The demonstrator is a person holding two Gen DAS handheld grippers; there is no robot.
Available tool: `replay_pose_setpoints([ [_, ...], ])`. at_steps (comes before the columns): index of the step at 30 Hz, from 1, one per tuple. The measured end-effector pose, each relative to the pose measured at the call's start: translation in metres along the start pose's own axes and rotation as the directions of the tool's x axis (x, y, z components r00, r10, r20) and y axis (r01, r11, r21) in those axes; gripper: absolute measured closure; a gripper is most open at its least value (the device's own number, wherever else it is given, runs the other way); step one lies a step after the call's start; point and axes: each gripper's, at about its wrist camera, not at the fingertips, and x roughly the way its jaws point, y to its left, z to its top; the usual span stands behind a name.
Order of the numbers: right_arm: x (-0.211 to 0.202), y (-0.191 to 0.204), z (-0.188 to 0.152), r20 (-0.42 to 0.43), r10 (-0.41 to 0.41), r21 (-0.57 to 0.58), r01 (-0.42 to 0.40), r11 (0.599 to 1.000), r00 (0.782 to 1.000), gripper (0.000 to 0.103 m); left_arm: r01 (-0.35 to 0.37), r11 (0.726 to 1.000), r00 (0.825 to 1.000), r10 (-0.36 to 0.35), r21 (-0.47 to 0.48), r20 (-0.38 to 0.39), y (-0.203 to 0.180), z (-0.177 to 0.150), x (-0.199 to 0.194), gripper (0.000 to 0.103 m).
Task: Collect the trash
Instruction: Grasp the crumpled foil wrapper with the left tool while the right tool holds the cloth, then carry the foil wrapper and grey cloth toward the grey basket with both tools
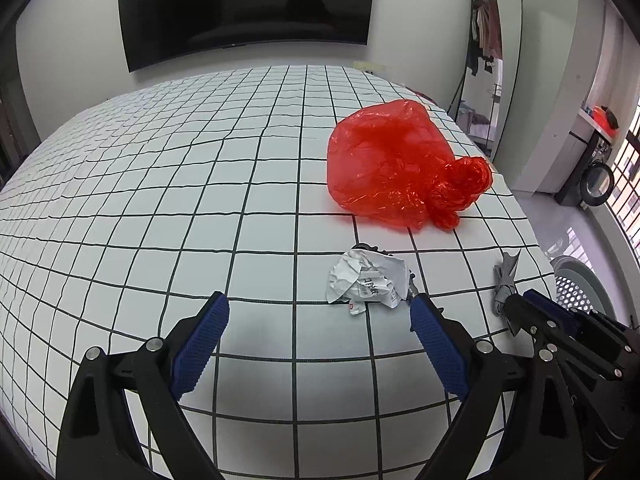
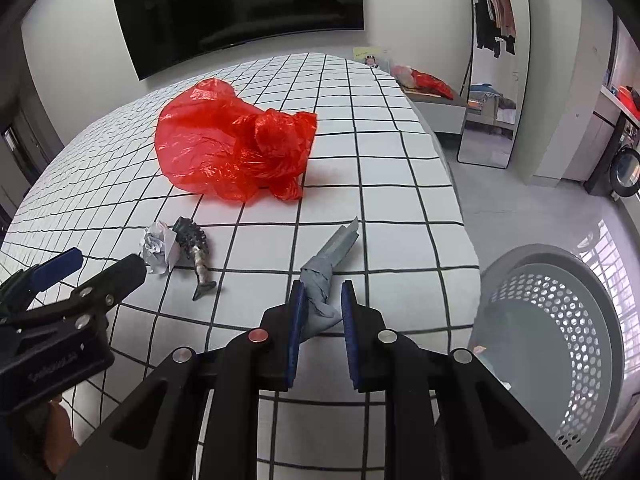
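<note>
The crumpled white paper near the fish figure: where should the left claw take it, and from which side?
Grip the crumpled paper across its bulging middle, coming from the near edge of the bed. The left claw is open and already faces it. Its far right side touches the fish figure, so stay clear there.

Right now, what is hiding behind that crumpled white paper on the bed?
A dark toy fish lies just behind the crumpled paper. From the left camera the paper covers nearly all of it; the right camera shows it whole.

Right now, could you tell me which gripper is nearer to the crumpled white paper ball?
Left. The left gripper is open just short of the crumpled white paper ball; the right gripper straddles the grey twisted wrapper, farther away.
</note>
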Motion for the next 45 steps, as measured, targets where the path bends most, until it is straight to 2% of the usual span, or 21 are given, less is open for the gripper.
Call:
replay_pose_setpoints([
  [6,-0.006,-0.011,-0.004,0.005,0.005,0.019,-0.005,1.000,1.000,0.084,0.010,1.000,1.000,-0.010,-0.007,-0.019,-0.007,0.006,0.013,0.013],
  [10,-0.007,-0.013,-0.004,0.007,0.011,0.029,-0.011,1.000,1.000,0.084,-0.012,1.000,1.000,0.012,-0.009,-0.020,-0.010,0.008,0.021,0.016],
  [12,-0.009,-0.013,-0.005,0.012,0.015,0.031,-0.015,0.999,1.000,0.084,-0.014,1.000,1.000,0.013,-0.007,-0.021,-0.010,0.009,0.022,0.030],
  [13,-0.009,-0.012,-0.005,0.013,0.015,0.030,-0.016,0.999,1.000,0.084,-0.015,1.000,1.000,0.015,-0.005,-0.023,-0.011,0.008,0.023,0.034],
  [15,-0.010,-0.012,-0.005,0.016,0.017,0.029,-0.017,0.999,1.000,0.084,-0.006,1.000,0.999,0.006,-0.005,-0.034,-0.012,0.007,0.024,0.050],
  [18,-0.012,-0.012,-0.005,0.021,0.017,0.030,-0.018,0.999,1.000,0.084,0.016,1.000,0.999,-0.016,-0.013,-0.042,-0.010,0.005,0.025,0.063],
  [25,-0.013,-0.015,-0.006,0.022,0.017,0.039,-0.018,0.999,1.000,0.084,0.037,0.999,0.999,-0.038,-0.009,-0.016,-0.007,0.002,0.015,0.067],
  [35,-0.008,-0.021,-0.010,0.006,0.058,0.066,-0.058,0.996,0.998,0.084,0.016,1.000,0.999,-0.017,0.016,0.049,-0.003,-0.004,-0.011,0.067],
  [41,-0.009,-0.012,-0.002,0.021,0.048,0.045,-0.049,0.998,0.999,0.073,0.010,0.999,0.997,-0.013,0.040,0.080,-0.005,-0.007,-0.019,0.067],
  [45,0.001,-0.008,0.005,0.001,0.064,0.051,-0.064,0.997,0.998,0.073,0.013,0.999,0.995,-0.018,0.045,0.098,-0.002,-0.008,-0.024,0.067],
])
